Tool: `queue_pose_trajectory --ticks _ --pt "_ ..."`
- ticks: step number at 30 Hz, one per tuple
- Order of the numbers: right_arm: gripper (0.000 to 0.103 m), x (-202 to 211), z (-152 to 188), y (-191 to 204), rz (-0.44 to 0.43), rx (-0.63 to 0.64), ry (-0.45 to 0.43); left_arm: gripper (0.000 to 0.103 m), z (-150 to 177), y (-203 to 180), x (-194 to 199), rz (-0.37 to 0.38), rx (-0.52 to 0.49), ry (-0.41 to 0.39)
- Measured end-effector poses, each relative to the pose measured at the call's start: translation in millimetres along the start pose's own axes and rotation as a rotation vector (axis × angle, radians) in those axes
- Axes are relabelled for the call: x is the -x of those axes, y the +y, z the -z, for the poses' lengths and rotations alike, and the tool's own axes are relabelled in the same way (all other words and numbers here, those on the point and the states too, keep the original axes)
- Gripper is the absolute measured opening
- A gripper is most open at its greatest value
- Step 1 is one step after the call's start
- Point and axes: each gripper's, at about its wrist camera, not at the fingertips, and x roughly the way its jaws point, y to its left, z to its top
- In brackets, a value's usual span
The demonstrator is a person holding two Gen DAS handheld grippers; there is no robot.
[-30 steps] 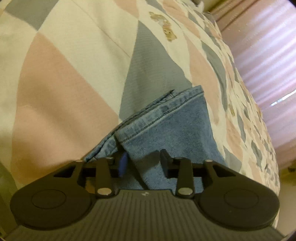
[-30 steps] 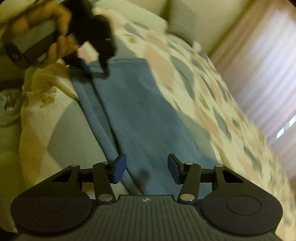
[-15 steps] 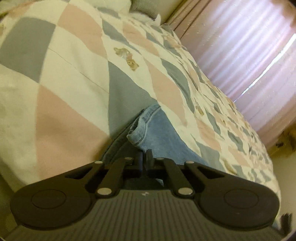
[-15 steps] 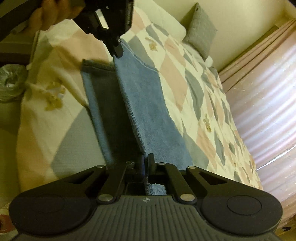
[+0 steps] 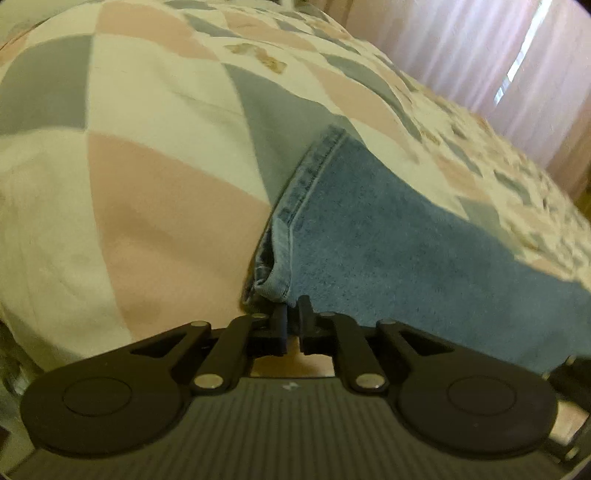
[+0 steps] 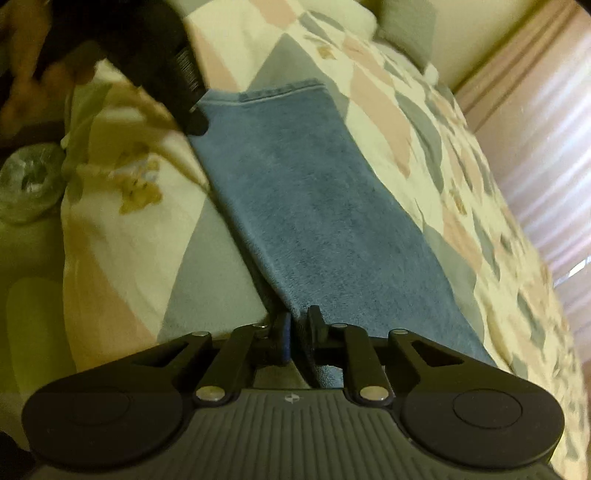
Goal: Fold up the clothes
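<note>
Bed (image 5: 155, 110) under a quilt of pink, grey and cream patches, filling most of both views. Pink curtains (image 5: 461, 48) beyond its far side, with a grey pillow (image 6: 406, 22) at the head end against the wall. Blue jeans (image 6: 314, 206) lying lengthwise on the quilt near the bed's edge, stretched flat as one long leg panel, stitched hem (image 5: 314, 162) at the far end in the right wrist view. Left gripper (image 5: 291, 314) at the hem corner, jaws drawn almost together and pinching the denim edge there. Right gripper (image 6: 297, 325) at the opposite end of the panel, jaws likewise closed on the near edge of the fabric, cloth visible between them. Blurred hand (image 6: 22, 74) at upper left of the right wrist view, holding the other tool. Round, shiny greenish object (image 6: 29, 181) off the bedside, too blurred to identify.
</note>
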Motion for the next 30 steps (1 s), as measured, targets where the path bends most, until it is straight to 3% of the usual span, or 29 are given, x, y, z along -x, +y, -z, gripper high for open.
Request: queue_pose_trajectory --ticks 2,3,6,8,11,13,15,16,19,21,24,26,30 --pt "0.048 20 0 -32 -0.043 -0.199 -0.043 0.021 -5 -4 15 -0.045 -0.059 -0.018" --pt "0.049 29 3 -47 -0.030 -0.286 -0.058 0.029 -8 -5 24 -0.103 -0.086 -0.030" --pt "0.048 47 20 -97 0.055 -0.502 -0.062 0.024 -15 -9 44 -0.232 -0.138 -0.058" --pt "0.048 42 34 -122 0.106 -0.579 -0.064 0.024 -20 -29 46 -0.182 -0.197 -0.073" --pt "0.041 15 56 -144 0.119 -0.615 -0.035 0.025 -15 -92 30 -0.035 -0.390 -0.090" --pt "0.037 -15 74 -148 0.082 -0.604 0.083 0.026 -1 -128 4 0.033 -0.476 -0.047" --pt "0.037 -12 83 -150 0.092 -0.610 0.066 0.023 12 -158 -24 0.073 -0.534 0.021" --pt "0.038 -1 85 -151 0.117 -0.614 0.049 0.021 17 -167 -32 0.066 -0.538 0.039" --pt "0.055 27 100 -151 0.132 -0.686 0.005 0.019 26 -181 -37 0.037 -0.563 0.038" --pt "0.056 17 115 -151 0.108 -0.721 0.110 0.022 30 -188 -40 0.002 -0.579 0.063" --pt "0.054 28 126 -160 0.070 -0.783 0.112 0.022 23 -202 -34 -0.055 -0.566 0.126" --pt "0.054 59 126 -173 0.077 -0.849 0.079 0.025 11 -215 -4 -0.048 -0.542 0.101" --pt "0.056 142 129 -195 0.118 -0.954 -0.001 0.042 -6 -242 69 -0.033 -0.505 0.086"
